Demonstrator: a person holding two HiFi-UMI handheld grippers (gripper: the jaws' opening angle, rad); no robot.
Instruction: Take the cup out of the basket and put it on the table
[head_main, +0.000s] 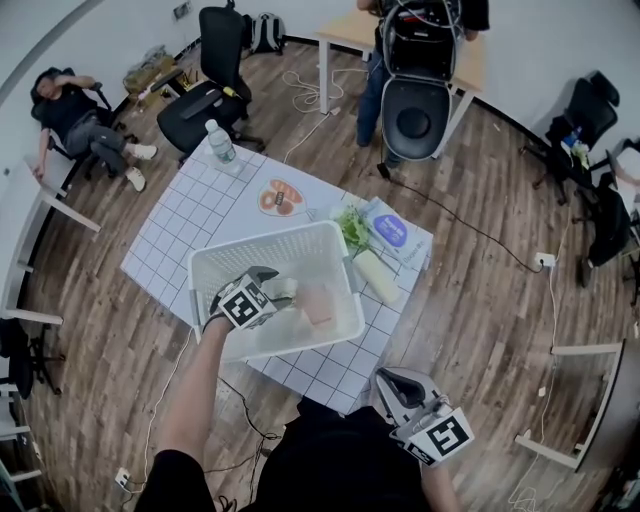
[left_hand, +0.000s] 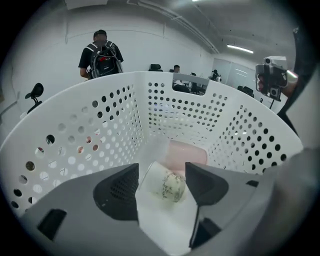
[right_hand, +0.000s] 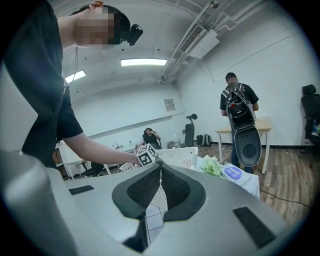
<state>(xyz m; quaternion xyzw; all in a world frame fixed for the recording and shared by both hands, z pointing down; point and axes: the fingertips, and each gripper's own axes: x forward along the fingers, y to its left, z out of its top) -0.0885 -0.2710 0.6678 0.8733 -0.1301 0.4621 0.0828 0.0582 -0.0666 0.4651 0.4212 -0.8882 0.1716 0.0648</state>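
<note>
Your right tongs (right_hand: 160, 181) have their jaws pressed together, with nothing between them. Just past the tips, your left arm (right_hand: 100, 150) stretches across to a marker cube (right_hand: 145, 155) beside the white perforated basket (right_hand: 180, 157). Right of the basket, leafy greens (right_hand: 212, 165) and a packet with a blue label (right_hand: 234, 173) lie on the checked table (right_hand: 152, 218). Farther back, a person (right_hand: 239, 107) stands holding an upended chair (right_hand: 248, 142).

- We see one basket (head_main: 265, 243), one table (head_main: 190, 220).
- We count one cup (left_hand: 170, 186), one pink thing (left_hand: 187, 152).
- One bottle (head_main: 220, 141), at eleven o'clock from our basket.
- Our two grippers: left gripper (left_hand: 161, 182), right gripper (right_hand: 160, 186).
</note>
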